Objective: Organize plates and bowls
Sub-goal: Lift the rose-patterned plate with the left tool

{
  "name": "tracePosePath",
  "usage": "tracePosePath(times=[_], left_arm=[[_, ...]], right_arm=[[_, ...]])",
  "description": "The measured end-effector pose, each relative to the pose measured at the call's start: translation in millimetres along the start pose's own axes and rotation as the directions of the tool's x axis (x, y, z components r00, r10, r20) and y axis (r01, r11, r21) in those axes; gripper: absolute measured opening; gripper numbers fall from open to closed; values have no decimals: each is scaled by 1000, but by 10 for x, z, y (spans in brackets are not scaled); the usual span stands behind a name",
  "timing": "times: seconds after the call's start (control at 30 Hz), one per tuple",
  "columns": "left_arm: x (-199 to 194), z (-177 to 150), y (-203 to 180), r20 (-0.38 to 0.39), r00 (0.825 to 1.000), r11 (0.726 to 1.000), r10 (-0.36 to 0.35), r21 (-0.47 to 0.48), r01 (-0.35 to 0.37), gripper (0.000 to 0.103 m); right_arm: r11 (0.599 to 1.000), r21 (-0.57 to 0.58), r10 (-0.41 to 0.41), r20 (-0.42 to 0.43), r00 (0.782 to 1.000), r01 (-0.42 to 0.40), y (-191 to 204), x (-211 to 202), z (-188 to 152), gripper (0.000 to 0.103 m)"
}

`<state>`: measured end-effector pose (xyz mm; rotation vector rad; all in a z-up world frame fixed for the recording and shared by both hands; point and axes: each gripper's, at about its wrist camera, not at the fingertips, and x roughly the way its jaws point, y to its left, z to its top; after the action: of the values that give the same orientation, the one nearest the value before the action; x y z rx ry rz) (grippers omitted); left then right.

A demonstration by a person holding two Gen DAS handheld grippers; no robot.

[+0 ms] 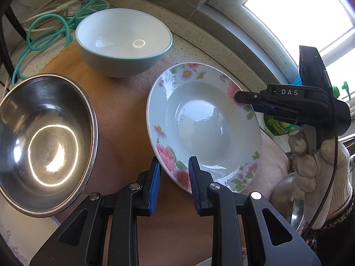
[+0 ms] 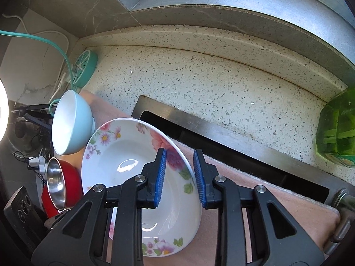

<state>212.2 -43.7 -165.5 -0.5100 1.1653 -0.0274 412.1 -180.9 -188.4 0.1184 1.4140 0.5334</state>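
A floral deep plate (image 1: 199, 122) lies on a pink mat; it also shows in the right wrist view (image 2: 133, 173). My left gripper (image 1: 174, 175) is open, its blue-padded jaws astride the plate's near rim. My right gripper (image 2: 179, 173) is open astride the opposite rim; it appears in the left wrist view (image 1: 244, 98) at the plate's right edge. A light blue bowl (image 1: 123, 42) stands upright behind the plate, also visible in the right wrist view (image 2: 71, 122). A steel bowl (image 1: 44, 141) sits at the left, also in the right wrist view (image 2: 56, 181).
A pink mat (image 2: 255, 199) covers the counter beside a steel sink (image 2: 221, 146). A teal power strip (image 1: 93, 5) and cables lie at the back left. A green bottle (image 2: 337, 128) stands at the right. A window sill (image 1: 244, 33) runs behind.
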Motion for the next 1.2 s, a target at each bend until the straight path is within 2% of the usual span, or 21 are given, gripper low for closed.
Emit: tracePosePath(times=[0.5, 0.8, 1.2], left_arm=[[-97, -14, 31, 13, 1000, 999, 19, 28, -19, 23], [-177, -95, 6, 14, 1000, 998, 22, 63, -22, 23], [-334, -250, -3, 24, 1000, 991, 13, 130, -16, 23]], right_arm=[[1000, 13, -3, -30, 1000, 3, -100, -117, -276, 22], [999, 34, 16, -27, 999, -15, -149, -293, -491, 17], [999, 50, 11, -3, 1000, -11, -107, -494, -818, 17]])
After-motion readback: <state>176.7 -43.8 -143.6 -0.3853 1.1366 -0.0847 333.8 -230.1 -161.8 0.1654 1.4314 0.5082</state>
